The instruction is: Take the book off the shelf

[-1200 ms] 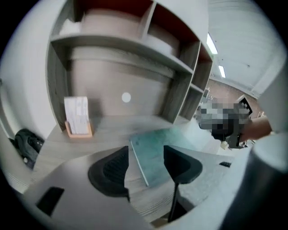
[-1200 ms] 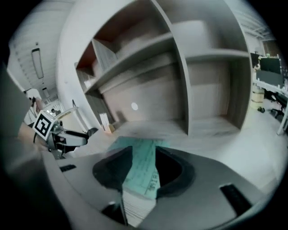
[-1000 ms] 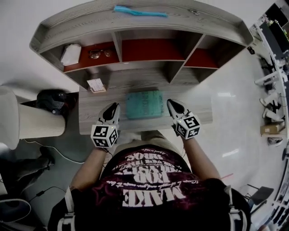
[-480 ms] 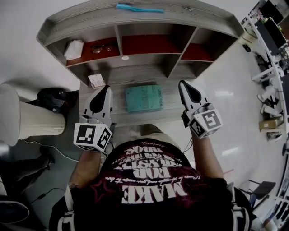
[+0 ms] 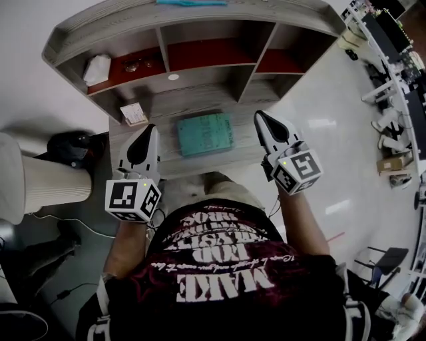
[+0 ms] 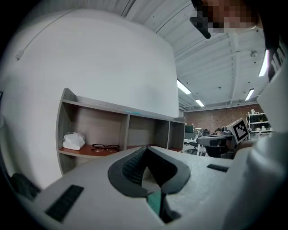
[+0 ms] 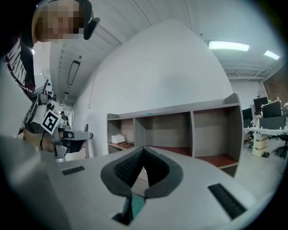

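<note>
The left hand-held gripper (image 5: 149, 129) hovers just left of the book (image 5: 205, 134), jaws pressed together on nothing. The right hand-held gripper (image 5: 260, 116) hovers just right of the book, also closed and empty. The teal book lies flat on the surface (image 5: 196, 106), touching neither. Beyond the book, leftward, lies a small card (image 5: 133, 114). Behind the book stands the shelf (image 5: 219, 16), with a white cloth (image 5: 96, 68) and glasses (image 5: 133, 66) in its left compartment.

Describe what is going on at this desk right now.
A person holds a gripper in each hand. The left gripper and right gripper hover either side of a teal book lying flat on the desk, below the shelf. Both sets of jaws are shut and empty; nothing grips the book.
</note>
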